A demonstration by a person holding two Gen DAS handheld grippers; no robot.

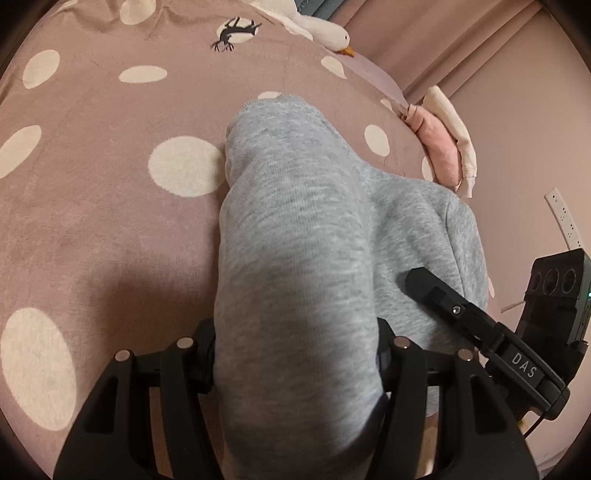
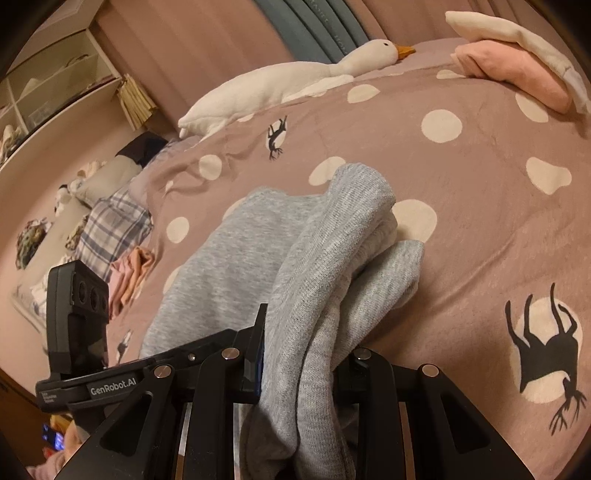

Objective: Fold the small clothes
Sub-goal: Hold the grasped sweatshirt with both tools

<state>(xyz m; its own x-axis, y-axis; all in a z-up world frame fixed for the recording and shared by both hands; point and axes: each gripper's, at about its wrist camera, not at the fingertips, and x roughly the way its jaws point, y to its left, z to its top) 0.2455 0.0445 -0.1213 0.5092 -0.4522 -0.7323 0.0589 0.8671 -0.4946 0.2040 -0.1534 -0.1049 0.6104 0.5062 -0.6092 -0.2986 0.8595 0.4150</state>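
Left wrist view: nearest the lens, the left gripper [image 1: 295, 354] has its two black fingers pressed against a thick fold of a grey knit garment [image 1: 295, 236], clamped on it from both sides. The grey fabric rises between the fingers and stretches away across the bed, with more of it spread flat to the right. Just right of it, the other gripper's black finger [image 1: 436, 291] rests on the grey cloth; a white label on its body reads "DAS". Beneath everything lies a dusty pink bedspread [image 1: 110, 206] with large cream dots and a small black deer print farther off. At the far right edge sits a folded pink cloth [image 1: 443, 147] with a cream cloth [image 1: 454, 122] on top, and at the far top a white plush goose [image 1: 325, 29] with an orange beak. Right wrist view: nearest, the right gripper [image 2: 299, 369] is closed on a bunched fold of the same grey garment [image 2: 325, 258], which drapes over and between its fingers; the rest lies flat to the left on the bedspread [image 2: 480, 221]. On the near left, the other gripper's body carries white lettering, "GenRobot.AI". Farther left is a plaid cloth [image 2: 114, 229]. Farther back lies the goose [image 2: 288, 81], and at the far right the pink cloth [image 2: 517, 70] under the cream cloth [image 2: 517, 33].
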